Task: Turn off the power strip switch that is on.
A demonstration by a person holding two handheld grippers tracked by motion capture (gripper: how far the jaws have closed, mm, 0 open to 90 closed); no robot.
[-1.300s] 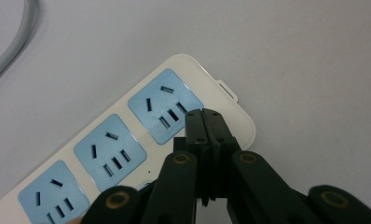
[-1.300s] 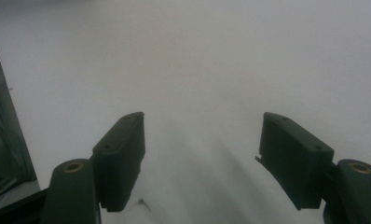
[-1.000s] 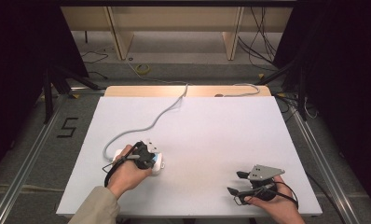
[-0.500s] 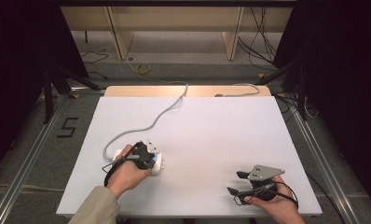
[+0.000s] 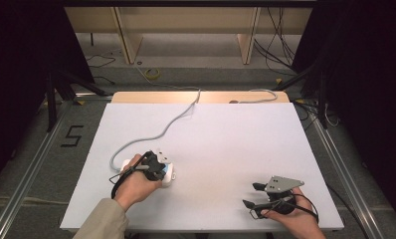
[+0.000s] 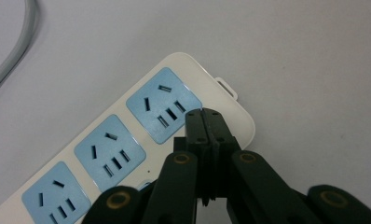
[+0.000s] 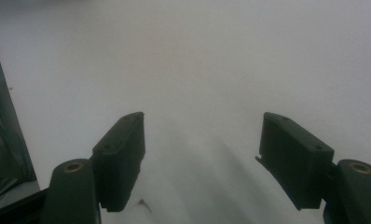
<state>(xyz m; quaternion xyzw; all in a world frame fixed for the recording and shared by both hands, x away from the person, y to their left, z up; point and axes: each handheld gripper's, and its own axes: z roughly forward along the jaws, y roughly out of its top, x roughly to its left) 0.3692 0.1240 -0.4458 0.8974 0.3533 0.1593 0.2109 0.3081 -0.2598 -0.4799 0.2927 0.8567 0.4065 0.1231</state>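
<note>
White power strip (image 6: pixel 127 140) under left tool (image 6: pixel 205 122)

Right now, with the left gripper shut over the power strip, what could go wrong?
1. The shut left gripper sits over the power strip's end, beside the last socket; pressing down could slide the strip across the smooth table.
2. The cable loops close to the left hand and may snag.
3. The right gripper rests open, far away, unable to steady it.
</note>
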